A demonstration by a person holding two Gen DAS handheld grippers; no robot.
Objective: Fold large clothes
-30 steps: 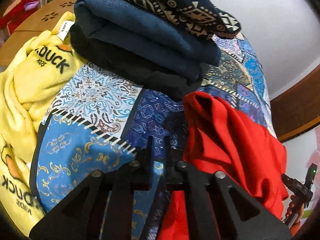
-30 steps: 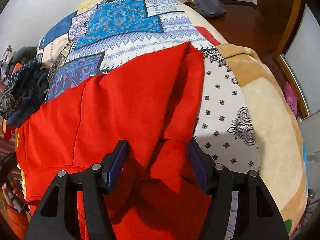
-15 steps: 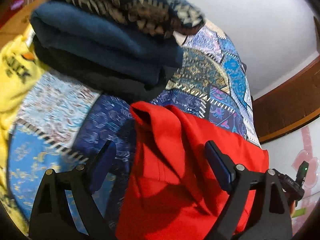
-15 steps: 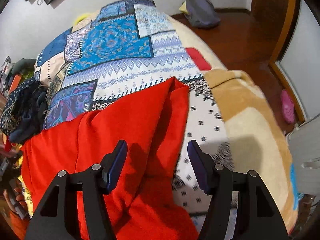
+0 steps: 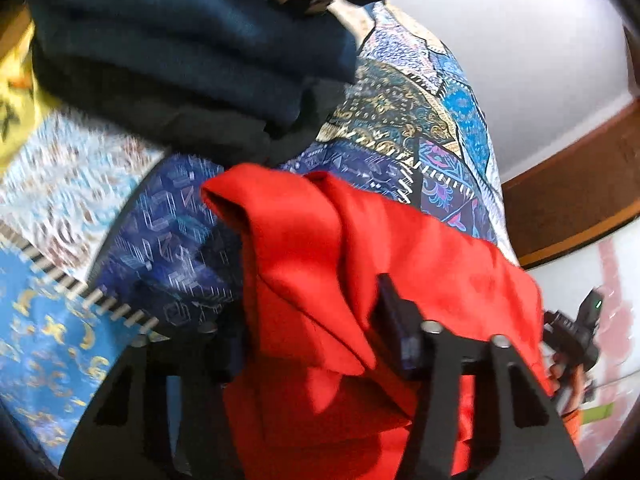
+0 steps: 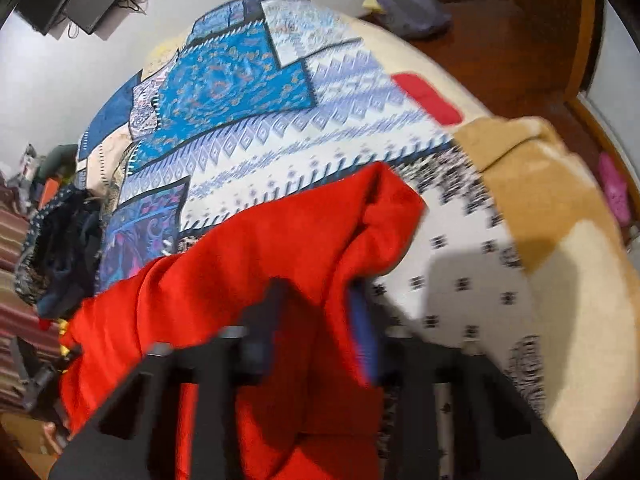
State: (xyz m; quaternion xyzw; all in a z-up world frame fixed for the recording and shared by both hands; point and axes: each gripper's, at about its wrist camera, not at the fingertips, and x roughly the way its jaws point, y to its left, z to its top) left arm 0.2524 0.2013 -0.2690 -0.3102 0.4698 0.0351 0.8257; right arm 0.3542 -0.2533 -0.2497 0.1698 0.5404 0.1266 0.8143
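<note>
Nearest the left wrist camera, the left gripper (image 5: 312, 320) is closing, its jaws astride a bunched fold of the red garment (image 5: 360, 248); the pads do not yet visibly pinch the cloth. In the right wrist view the right gripper (image 6: 320, 320) is also closing, narrower, with the garment's other end (image 6: 248, 264) between its jaws; motion blur hides whether they already bite.

The garment lies on the bed (image 6: 472, 280), its patterned cover spreading beyond. Its long axis seems to run from one gripper to the other, each at its own end, so neither is nearer. From the left gripper the loose corner points toward 11 o'clock; from the right, toward 1 o'clock.

Farther off at 11 o'clock in the left view sits a stack of folded clothes (image 5: 192, 40).
</note>
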